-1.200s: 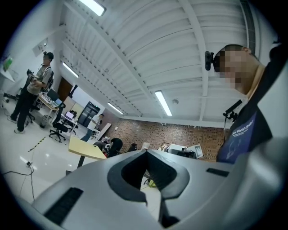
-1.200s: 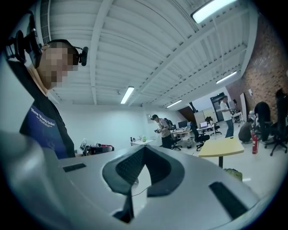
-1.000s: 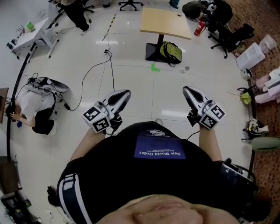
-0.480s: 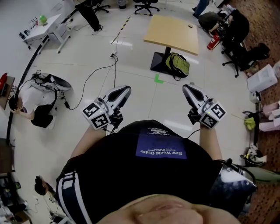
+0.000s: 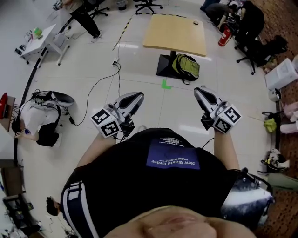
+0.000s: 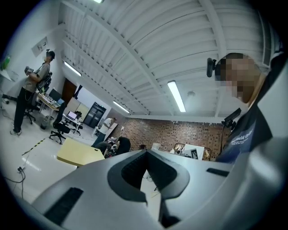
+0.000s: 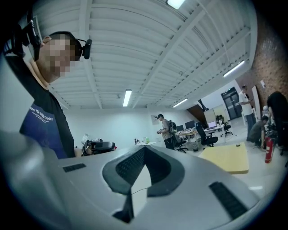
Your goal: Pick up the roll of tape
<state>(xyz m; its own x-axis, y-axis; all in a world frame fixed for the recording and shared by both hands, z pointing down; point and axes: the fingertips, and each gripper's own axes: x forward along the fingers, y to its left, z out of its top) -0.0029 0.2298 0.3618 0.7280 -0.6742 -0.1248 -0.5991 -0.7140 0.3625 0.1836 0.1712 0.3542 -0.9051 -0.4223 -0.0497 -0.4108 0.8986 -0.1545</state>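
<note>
Tape roll [image 5: 195, 22], perhaps that speck at the bench's [image 5: 172, 35] far right corner: likely light, stiff; pinch its wall. Left hand-held gripper [image 5: 138, 95] and right hand-held gripper [image 5: 198, 90]: jaws together, empty.

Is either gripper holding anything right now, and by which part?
Nothing is held: the left gripper and right gripper both have jaws closed together with nothing between them.

A small dark thing [image 5: 195, 22] is sitting on the far wooden table [image 5: 174, 32], too tiny for me to name. The marker cubes are hiding the hands holding the left gripper [image 5: 138, 95] and right gripper [image 5: 198, 90]. The top edge is cutting off an office chair [image 5: 145, 4] and a standing person [image 5: 86, 16].
</note>
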